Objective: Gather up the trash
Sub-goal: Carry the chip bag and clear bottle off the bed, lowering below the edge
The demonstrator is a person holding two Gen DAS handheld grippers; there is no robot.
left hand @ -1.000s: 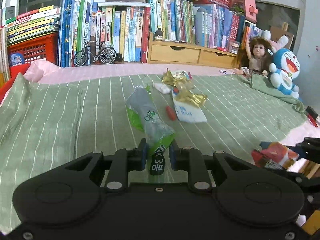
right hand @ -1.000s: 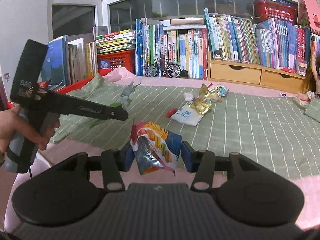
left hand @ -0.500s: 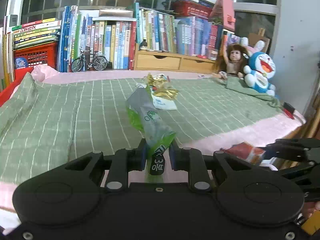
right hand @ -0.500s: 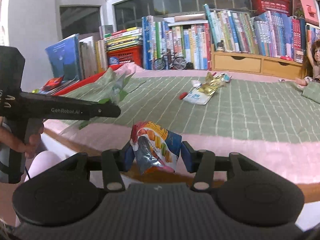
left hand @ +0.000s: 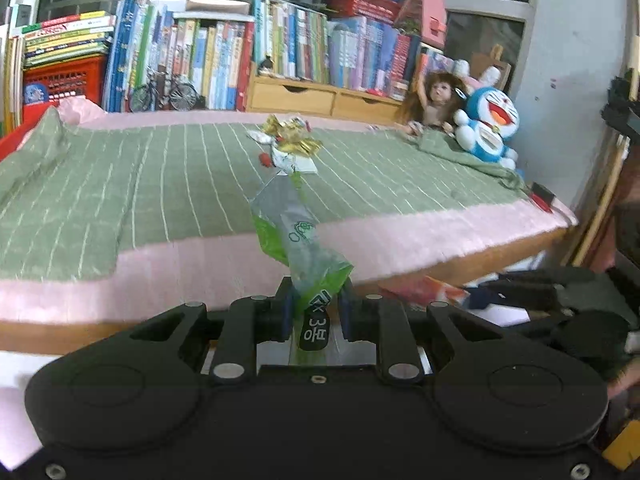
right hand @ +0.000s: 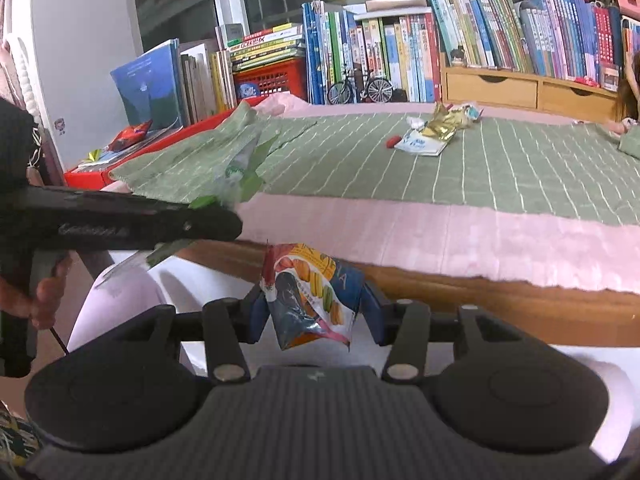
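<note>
Currently, item one: green wrapper [left hand: 298,236], long, crinkled film, pinched at its lower end between the clenched fingers of your left gripper [left hand: 314,312], held off the bed's near edge; most of its length stands free above the grip
- Risk: slick film held by one end may slide out if you swing it; a loose top could catch on the bed edge

Item two: macaron snack bag [right hand: 312,296], squeezed from both sides by the fingers of your right gripper [right hand: 314,308], also clear of the bed [right hand: 440,240]
- Risk: the grip looks partial, across a puffy, crumpled bag; it could twist and drop to the floor

Item three: remaining trash pile [right hand: 434,132], gold foil, white packet, small red piece, well apart from both grippers, mid-bed on the green blanket [left hand: 140,184]
- Risk: small pieces easily missed or scattered on soft cloth

Item four: white bin [right hand: 132,296], low at left in the right wrist view, partly hidden
- Risk: your two grippers sit near each other; releasing together could mean a clash or a miss over the rim
</note>
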